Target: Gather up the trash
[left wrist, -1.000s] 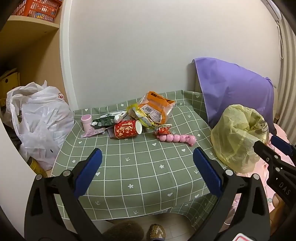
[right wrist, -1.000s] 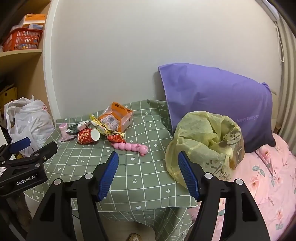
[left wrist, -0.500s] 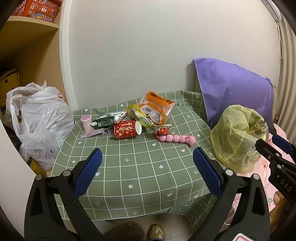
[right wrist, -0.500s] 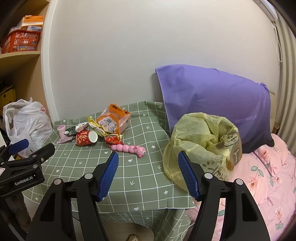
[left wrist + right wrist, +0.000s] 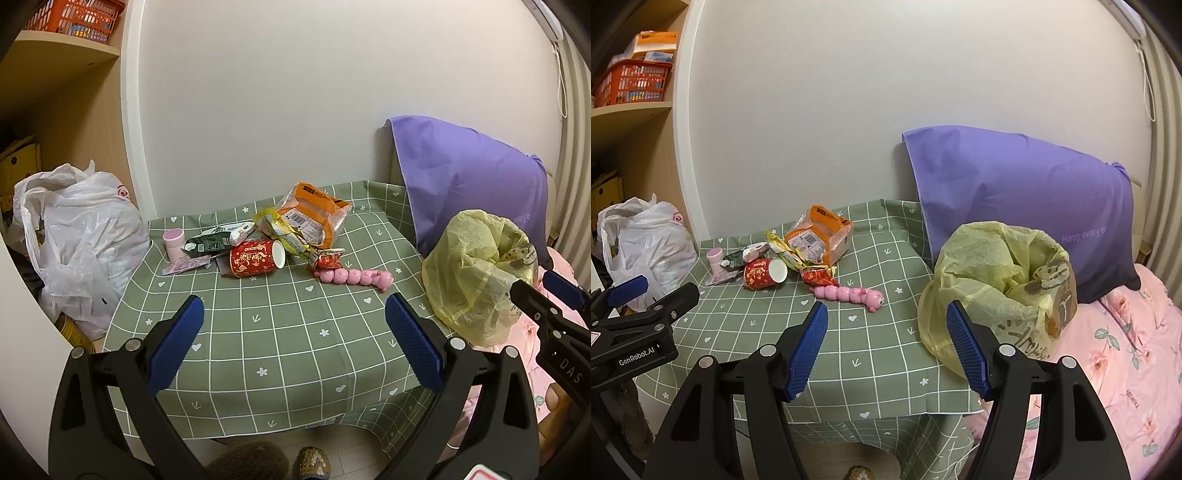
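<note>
Trash lies at the back of the green checked table (image 5: pixel 280 332): an orange bag (image 5: pixel 314 214), a yellow wrapper (image 5: pixel 284 232), a red paper cup (image 5: pixel 256 257) on its side, a dark green wrapper (image 5: pixel 210 242), a small red wrapper (image 5: pixel 327 258) and a pink cup (image 5: pixel 173 240). A pink caterpillar toy (image 5: pixel 351 276) lies beside them. A bin lined with a yellow bag (image 5: pixel 1004 280) stands at the table's right. My left gripper (image 5: pixel 293 339) is open and empty over the near table edge. My right gripper (image 5: pixel 886 347) is open and empty near the bin.
A purple pillow (image 5: pixel 1023 199) leans on the wall behind the bin. A pink floral bedspread (image 5: pixel 1126 362) lies to the right. A white plastic bag (image 5: pixel 81 240) sits left of the table. Shelves with an orange basket (image 5: pixel 631 81) are at the upper left.
Both grippers have drifted slightly; the right wrist view has shifted a little to the right. Both stay open, and nothing on the table has moved.
</note>
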{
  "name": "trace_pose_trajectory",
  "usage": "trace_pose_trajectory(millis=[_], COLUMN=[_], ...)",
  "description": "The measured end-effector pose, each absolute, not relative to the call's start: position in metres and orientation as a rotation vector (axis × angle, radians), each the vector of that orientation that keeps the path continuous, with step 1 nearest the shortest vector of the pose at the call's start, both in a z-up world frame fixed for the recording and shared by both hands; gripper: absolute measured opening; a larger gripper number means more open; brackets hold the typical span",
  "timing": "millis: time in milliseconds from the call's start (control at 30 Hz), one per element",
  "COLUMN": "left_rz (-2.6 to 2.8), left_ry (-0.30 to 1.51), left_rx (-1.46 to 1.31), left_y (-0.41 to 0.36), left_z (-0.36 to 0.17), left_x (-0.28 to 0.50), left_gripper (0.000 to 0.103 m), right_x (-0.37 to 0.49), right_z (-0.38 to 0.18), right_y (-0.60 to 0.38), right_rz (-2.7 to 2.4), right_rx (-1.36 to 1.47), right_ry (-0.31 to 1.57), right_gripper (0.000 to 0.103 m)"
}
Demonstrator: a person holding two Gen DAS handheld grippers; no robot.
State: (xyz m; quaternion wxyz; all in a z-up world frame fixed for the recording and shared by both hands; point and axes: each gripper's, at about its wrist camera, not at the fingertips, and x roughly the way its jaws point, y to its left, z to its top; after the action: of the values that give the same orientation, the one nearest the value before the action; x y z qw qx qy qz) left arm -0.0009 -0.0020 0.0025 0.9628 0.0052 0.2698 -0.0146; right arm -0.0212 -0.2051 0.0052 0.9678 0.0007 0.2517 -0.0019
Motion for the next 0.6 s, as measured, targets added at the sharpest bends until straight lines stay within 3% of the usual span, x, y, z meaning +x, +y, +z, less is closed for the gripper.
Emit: trace_pose_trajectory(millis=[600], left_rz=[-0.03], left_ry=[0.54], left_rx=[0.013], left_y=[-0.0005], left_z=[0.0026], left_x=[-0.0007], left_gripper=[0.094], right_x=[-0.0211], right_z=[0.0031], right_y=[-0.2046], right_rz=[-0.01], right_rx=[-0.005], right_ry=[0.498], right_gripper=[0.063])
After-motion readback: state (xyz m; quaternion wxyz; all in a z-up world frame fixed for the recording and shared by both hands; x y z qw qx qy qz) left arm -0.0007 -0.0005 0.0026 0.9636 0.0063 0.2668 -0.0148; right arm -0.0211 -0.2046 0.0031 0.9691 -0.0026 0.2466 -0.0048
